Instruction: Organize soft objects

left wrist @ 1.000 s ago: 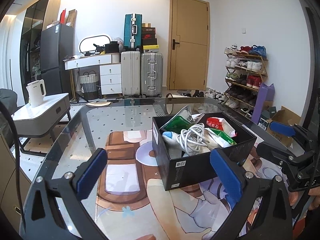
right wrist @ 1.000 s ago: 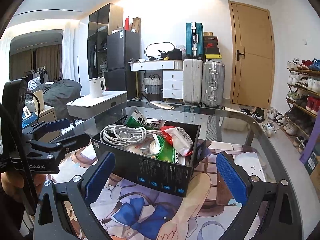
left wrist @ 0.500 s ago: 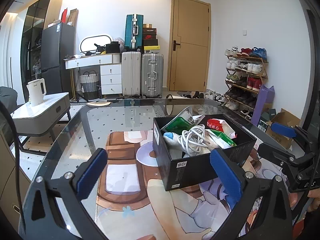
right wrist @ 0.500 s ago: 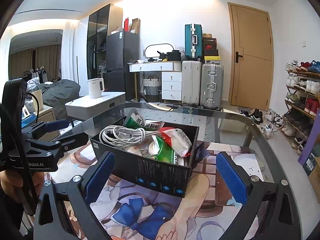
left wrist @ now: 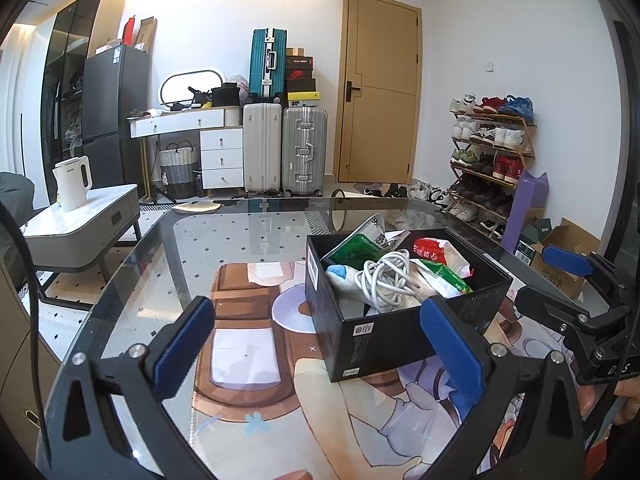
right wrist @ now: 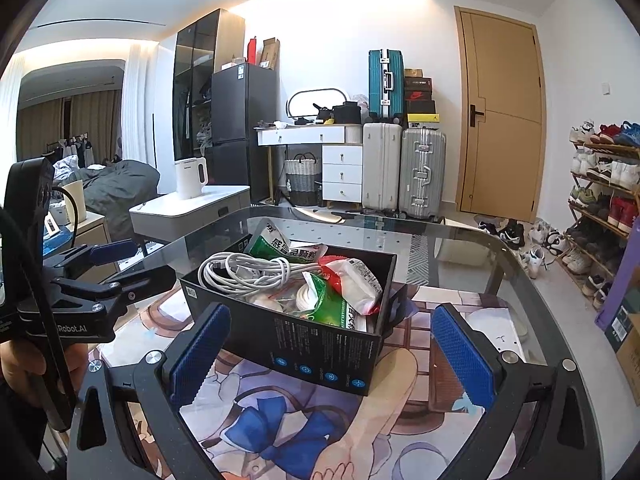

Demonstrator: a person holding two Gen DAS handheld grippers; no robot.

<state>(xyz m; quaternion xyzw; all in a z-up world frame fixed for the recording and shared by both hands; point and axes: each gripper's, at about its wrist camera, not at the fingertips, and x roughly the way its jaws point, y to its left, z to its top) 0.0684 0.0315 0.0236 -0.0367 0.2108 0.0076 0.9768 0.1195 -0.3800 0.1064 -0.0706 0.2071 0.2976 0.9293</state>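
A black box [left wrist: 400, 336] stands on the glass table [left wrist: 208, 248] and shows in the right wrist view too [right wrist: 320, 344]. It holds a coiled white cable [left wrist: 384, 280], green and red soft packets [right wrist: 340, 292] and a white soft item with a blue tip [left wrist: 340, 274]. My left gripper [left wrist: 316, 352] is open and empty, with the box just ahead and right. My right gripper [right wrist: 332, 352] is open and empty, close in front of the box. Each gripper also appears at the edge of the other's view.
A printed mat [right wrist: 288, 432] covers the table under the box. Behind the table are suitcases [left wrist: 284, 152], a white desk [left wrist: 192, 128], a door [left wrist: 380, 88], a shoe rack [left wrist: 492, 152] and a side table with a kettle [left wrist: 72, 184].
Both grippers have shifted only slightly; the box sits a little lower and closer in the right wrist view. Nothing was taken hold of or let go.
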